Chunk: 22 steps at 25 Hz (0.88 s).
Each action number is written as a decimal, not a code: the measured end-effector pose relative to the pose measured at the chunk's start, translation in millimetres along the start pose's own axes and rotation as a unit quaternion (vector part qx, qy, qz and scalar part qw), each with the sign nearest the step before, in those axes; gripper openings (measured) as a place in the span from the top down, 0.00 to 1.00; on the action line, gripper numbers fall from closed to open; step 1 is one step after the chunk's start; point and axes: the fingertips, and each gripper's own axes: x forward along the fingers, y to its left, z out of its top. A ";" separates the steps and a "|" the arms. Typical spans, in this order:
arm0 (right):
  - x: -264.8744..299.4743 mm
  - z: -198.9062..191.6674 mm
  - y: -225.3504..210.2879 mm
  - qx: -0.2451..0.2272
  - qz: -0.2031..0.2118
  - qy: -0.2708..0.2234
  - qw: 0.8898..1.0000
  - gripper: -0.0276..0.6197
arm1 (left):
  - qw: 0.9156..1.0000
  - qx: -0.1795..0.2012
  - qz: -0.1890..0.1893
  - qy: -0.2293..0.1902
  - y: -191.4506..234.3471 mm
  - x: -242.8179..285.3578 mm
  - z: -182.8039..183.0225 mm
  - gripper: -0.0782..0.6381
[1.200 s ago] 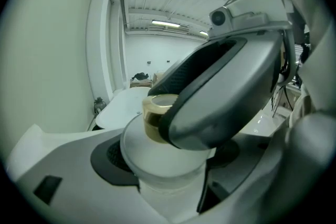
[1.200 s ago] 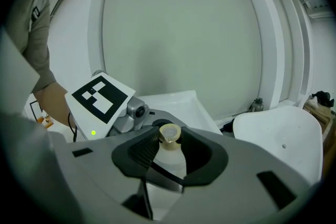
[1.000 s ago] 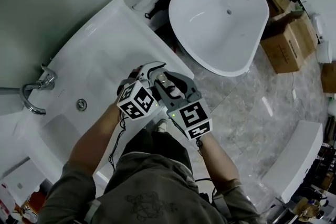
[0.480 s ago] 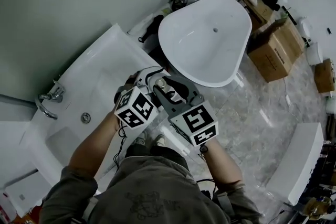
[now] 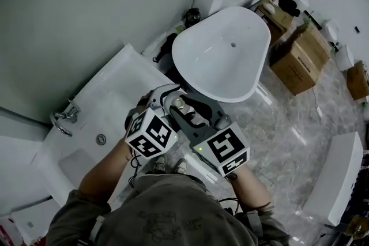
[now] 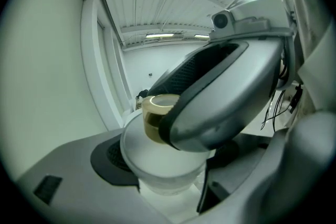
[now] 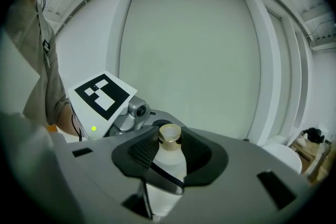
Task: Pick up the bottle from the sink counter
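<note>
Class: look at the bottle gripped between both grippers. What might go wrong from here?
1. The left gripper and right gripper both clamp one smooth bottle; uneven pulling may make it slip.
2. It seems held near the sink counter edge, above the floor; a drop could damage it.

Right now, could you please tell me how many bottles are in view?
1. The bottle, pale with a gold cap, is clamped by both the left gripper and the right gripper. Others could be hidden among the far clutter near the cardboard box.
</note>
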 end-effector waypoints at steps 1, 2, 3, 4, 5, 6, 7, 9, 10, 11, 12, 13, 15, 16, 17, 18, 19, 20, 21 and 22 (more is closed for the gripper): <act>-4.5 2.0 4.6 -0.004 0.002 -0.001 1.000 0.75 | 1.000 0.000 -0.001 0.001 -4.5 -4.4 2.3 0.43; -8.7 3.3 8.7 -0.006 0.004 -0.002 1.000 0.75 | 1.000 0.000 -0.002 0.002 -8.9 -8.1 4.2 0.43; -12.7 4.0 12.2 -0.008 0.006 -0.003 1.000 0.75 | 1.000 0.000 -0.002 0.003 -13.0 -11.1 5.7 0.43; -16.5 4.3 15.2 -0.009 0.007 -0.004 1.000 0.75 | 1.000 0.001 -0.002 0.004 -16.8 -13.4 7.0 0.43; -19.9 4.1 17.8 -0.009 0.007 -0.006 1.000 0.75 | 1.000 0.002 0.000 0.005 -20.4 -15.1 7.9 0.43; -23.0 3.7 20.1 -0.009 0.007 -0.006 1.000 0.75 | 1.000 0.003 0.001 0.005 -23.7 -16.5 8.5 0.43; -25.5 3.0 22.5 -0.009 0.006 -0.007 1.000 0.75 | 1.000 0.002 0.002 0.004 -27.0 -17.7 8.7 0.43; -29.7 0.3 27.4 -0.008 0.005 -0.008 1.000 0.75 | 1.000 -0.003 0.000 0.002 -34.1 -19.6 7.9 0.43; -31.6 -1.6 29.9 -0.007 0.005 -0.008 1.000 0.75 | 1.000 -0.006 -0.002 0.001 -37.9 -20.3 7.0 0.43; -33.5 -4.0 32.3 -0.004 0.006 -0.008 1.000 0.75 | 1.000 -0.008 -0.004 0.001 -41.8 -20.8 5.8 0.43; -35.1 -6.6 34.6 0.000 0.007 -0.007 1.000 0.75 | 1.000 -0.008 -0.005 0.002 -45.6 -21.2 4.2 0.43; -36.5 -9.4 36.6 0.004 0.009 -0.007 1.000 0.75 | 1.000 -0.007 -0.005 0.003 -48.9 -21.4 2.5 0.43; -38.5 -14.3 40.7 0.010 0.016 -0.005 1.000 0.74 | 1.000 -0.004 -0.003 0.006 -54.4 -22.0 -1.4 0.43; -38.9 -16.9 42.9 0.010 0.019 -0.002 1.000 0.74 | 1.000 -0.004 -0.003 0.007 -57.0 -22.3 -3.9 0.43; -39.1 -19.8 45.1 0.009 0.021 0.001 1.000 0.74 | 1.000 -0.006 -0.004 0.009 -59.7 -22.4 -6.7 0.43; -39.3 -23.0 46.9 0.009 0.023 0.004 1.000 0.74 | 1.000 -0.009 -0.005 0.011 -62.6 -22.0 -9.6 0.43; -39.8 -26.3 48.2 0.011 0.025 0.007 1.000 0.74 | 1.000 -0.012 -0.008 0.013 -65.6 -21.2 -11.9 0.43; -40.8 -29.4 49.3 0.015 0.026 0.010 0.999 0.74 | 1.000 -0.016 -0.010 0.015 -68.7 -20.3 -13.8 0.43; -42.0 -32.3 50.6 0.019 0.027 0.012 0.999 0.74 | 1.000 -0.019 -0.011 0.016 -71.9 -19.6 -15.4 0.43; -43.0 -35.0 52.2 0.022 0.027 0.013 0.999 0.74 | 1.000 -0.023 -0.011 0.017 -75.0 -19.3 -17.2 0.43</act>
